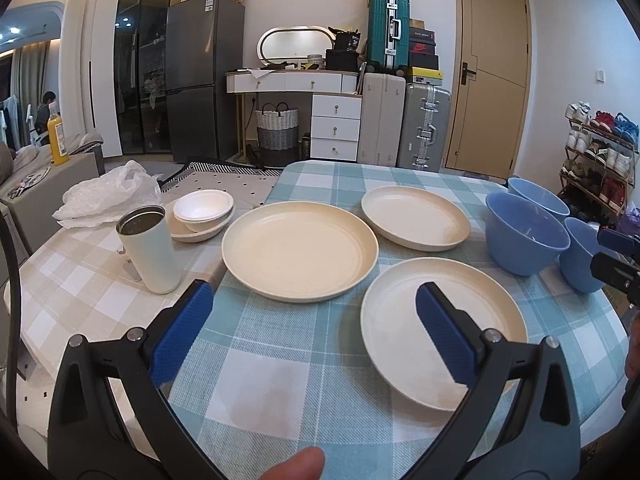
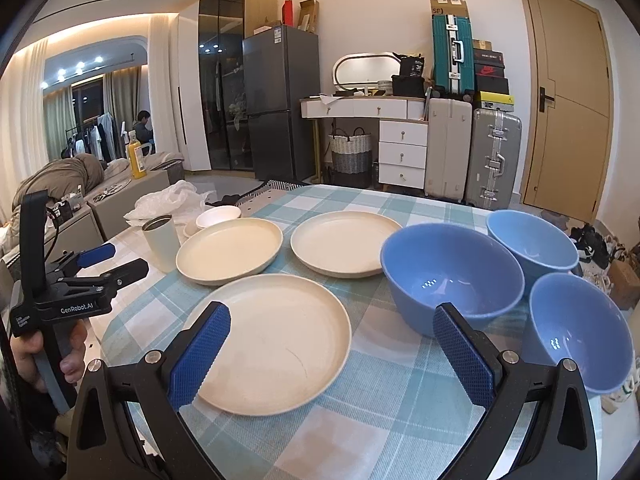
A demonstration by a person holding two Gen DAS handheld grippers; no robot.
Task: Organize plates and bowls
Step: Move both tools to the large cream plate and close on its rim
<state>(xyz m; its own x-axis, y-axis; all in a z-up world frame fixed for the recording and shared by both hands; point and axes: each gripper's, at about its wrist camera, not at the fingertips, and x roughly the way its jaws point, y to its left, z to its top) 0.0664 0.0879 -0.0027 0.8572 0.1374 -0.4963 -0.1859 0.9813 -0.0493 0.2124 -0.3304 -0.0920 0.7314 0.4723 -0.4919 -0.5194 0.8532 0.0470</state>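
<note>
Both sets of tongs, left tongs (image 1: pixel 314 314) and right tongs (image 2: pixel 332 340), hang wide and empty over the checked tabletop (image 1: pixel 280 380). Three round cream plastic plates lie apart; the nearest cream plate (image 2: pixel 268 340) sits at 12 o'clock between them. Three blue bowls (image 2: pixel 452 272) stand at 2 o'clock of the right tongs. Stacking likely starts best by pinching a plate's raised rim squarely, then lifting it level onto another plate (image 1: pixel 300 250).

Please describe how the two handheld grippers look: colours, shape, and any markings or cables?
Each gripper, left and right, has a black plastic frame with silver bolts and two flat fingers covered in blue textured pads. The left one shows white "GenRobot.AI" lettering on its body, and a thin black cable near it.
</note>
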